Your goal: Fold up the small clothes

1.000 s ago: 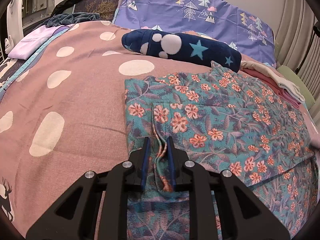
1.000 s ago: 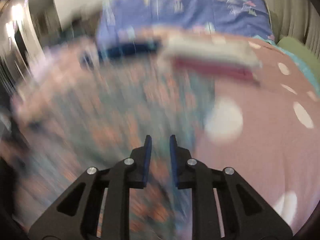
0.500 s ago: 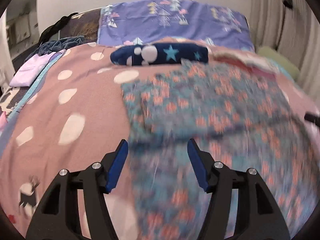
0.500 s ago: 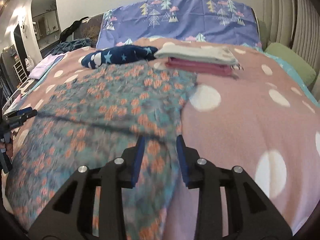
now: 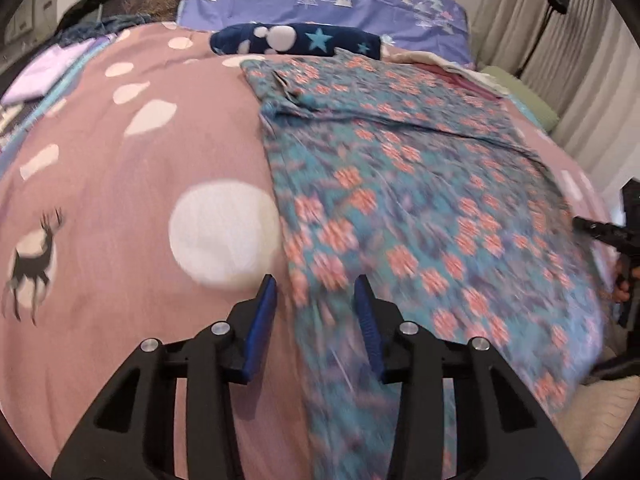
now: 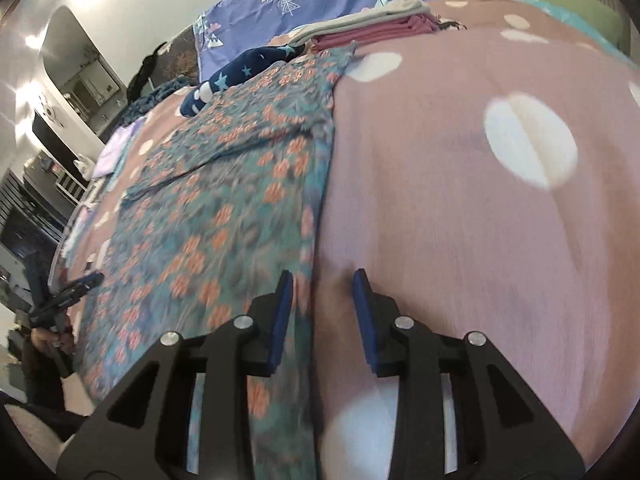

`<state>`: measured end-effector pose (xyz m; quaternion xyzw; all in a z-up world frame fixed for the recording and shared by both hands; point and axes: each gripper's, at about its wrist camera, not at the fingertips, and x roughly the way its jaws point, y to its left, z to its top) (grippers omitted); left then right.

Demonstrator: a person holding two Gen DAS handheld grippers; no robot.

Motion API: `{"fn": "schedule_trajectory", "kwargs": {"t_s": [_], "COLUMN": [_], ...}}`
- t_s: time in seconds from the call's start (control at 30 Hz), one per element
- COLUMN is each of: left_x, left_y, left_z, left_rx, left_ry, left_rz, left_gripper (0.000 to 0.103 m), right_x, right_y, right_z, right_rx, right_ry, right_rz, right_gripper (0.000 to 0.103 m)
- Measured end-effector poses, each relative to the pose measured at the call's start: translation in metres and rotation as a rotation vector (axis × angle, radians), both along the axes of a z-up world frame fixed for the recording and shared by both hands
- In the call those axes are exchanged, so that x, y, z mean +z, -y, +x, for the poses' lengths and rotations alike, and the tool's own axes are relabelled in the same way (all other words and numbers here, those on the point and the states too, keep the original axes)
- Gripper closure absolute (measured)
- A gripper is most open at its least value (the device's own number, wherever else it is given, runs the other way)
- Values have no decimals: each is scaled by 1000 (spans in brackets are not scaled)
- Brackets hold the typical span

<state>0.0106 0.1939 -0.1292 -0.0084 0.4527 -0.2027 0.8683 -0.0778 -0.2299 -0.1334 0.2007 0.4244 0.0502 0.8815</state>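
While both tongs hang spread over the near hem | left gripper (image 5: 316, 292) just narrowed, right gripper (image 6: 322, 288) parted, nothing pinched | floral garment (image 5: 420, 200) flat on pink bedspread (image 5: 140, 200) | risk: grabbing bedspread too, dragging the fold crooked

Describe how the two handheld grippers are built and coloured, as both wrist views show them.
Both match. The left gripper has a matte black angular frame with triangular cut-outs, silver round screw heads on its linkage, and two flat blue pads on its fingers. The right gripper shows the same black frame, silver screws and blue pads. No cables, markings or sleeves are visible.
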Motion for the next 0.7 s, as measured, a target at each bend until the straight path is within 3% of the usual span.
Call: {"fn": "schedule_trajectory", "kwargs": {"t_s": [0.17, 0.37, 0.6, 0.7], "left_x": [-1, 2, 1, 0], "left_y": [-5, 1, 0, 0], "left_z": [-40, -79, -81, -82], "left_rx": [-67, -138, -129, -134], "left_ry": [-23, -27, -28, -16], "left_rz": [-94, -45, -63, -40], "left_gripper": [62, 62, 62, 63], "right_x": [-3, 2, -6, -9], "right_y": [2, -7, -27, -21], "right_z": [-48, -86, -91, -88], "right_rx": [28, 78, 152, 118], "right_ry": [4, -7, -37, -50], "right_rz": [61, 65, 44, 75], "right_gripper": [70, 70, 70, 79]}}
